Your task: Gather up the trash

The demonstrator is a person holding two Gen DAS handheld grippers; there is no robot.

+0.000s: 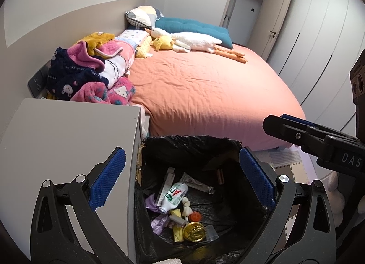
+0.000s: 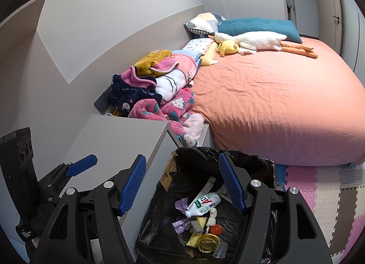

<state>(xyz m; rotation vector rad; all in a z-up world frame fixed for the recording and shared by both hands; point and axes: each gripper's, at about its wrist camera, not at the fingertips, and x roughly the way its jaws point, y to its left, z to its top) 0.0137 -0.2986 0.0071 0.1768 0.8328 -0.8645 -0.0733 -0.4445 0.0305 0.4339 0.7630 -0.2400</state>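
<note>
Two hand-held grippers poised above one landmark, a bin (image 1: pixel 146 150) lined with a black bag. Beyond the bin, a wide bed (image 1: pixel 205 86) under an orange sheet; at its far end a teal cushion (image 1: pixel 194 25) and a white plush goose (image 1: pixel 194 41). Left of the bin, just beside it, a grey bedside worktop (image 1: pixel 68 131), bare on top. Behind that, against the wall, a heap of pink and navy fleece clothes (image 1: pixel 95 77). Right of the bin, pastel foam floor mats (image 2: pixel 319 195). Over the bin's mouth, left hand-held gripper (image 1: pixel 182 179) spread wide, nothing between its blue pads; right hand-held gripper (image 2: pixel 182 186) likewise parted and empty. Down inside the bin, the trash: a white plastic bottle (image 1: pixel 174 196), a gold round lid (image 1: pixel 193 232), an orange cap (image 1: pixel 196 216), a clear small cup (image 1: pixel 211 233), purple wrappers (image 1: pixel 151 203).
</note>
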